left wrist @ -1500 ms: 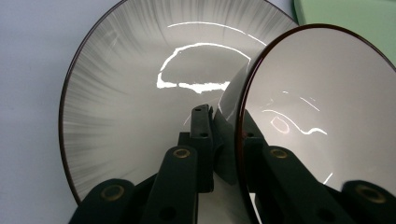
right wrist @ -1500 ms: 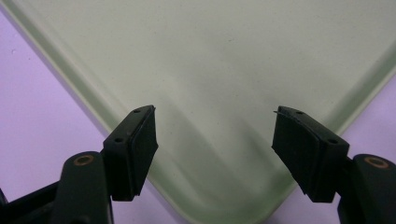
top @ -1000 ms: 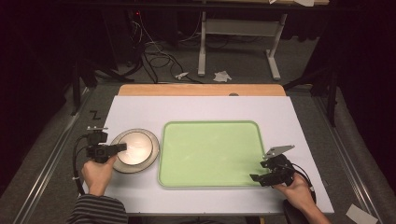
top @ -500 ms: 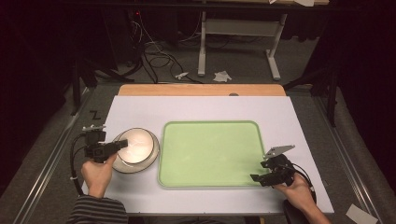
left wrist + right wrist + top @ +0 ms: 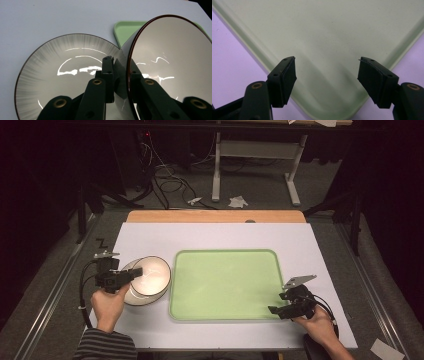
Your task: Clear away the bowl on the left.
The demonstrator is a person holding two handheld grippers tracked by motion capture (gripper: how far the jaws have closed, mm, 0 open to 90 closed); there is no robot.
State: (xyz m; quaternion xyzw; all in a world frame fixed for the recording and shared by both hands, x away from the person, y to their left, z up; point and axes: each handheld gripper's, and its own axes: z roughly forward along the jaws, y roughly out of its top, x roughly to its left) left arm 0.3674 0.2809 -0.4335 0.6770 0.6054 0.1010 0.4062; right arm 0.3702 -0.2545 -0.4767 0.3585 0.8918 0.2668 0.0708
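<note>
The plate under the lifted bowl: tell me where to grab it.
Take the plate by its thin rim, coming in low from its left outer edge. It lies flat and shallow, and the bowl, pinched in the left claw, crowds its right side.

**Black handheld grippers, 1 striped sleeve**

At the lower left of the high view, the matte black left gripper [image 5: 134, 272] carries a grey three-cornered plate and a looping black cable. Its jaws show brass-ringed screw holes. The matte black right gripper [image 5: 272, 310], lower right, has ribbed pads. The dark striped sleeve [image 5: 106, 347] covers the left forearm.
</note>
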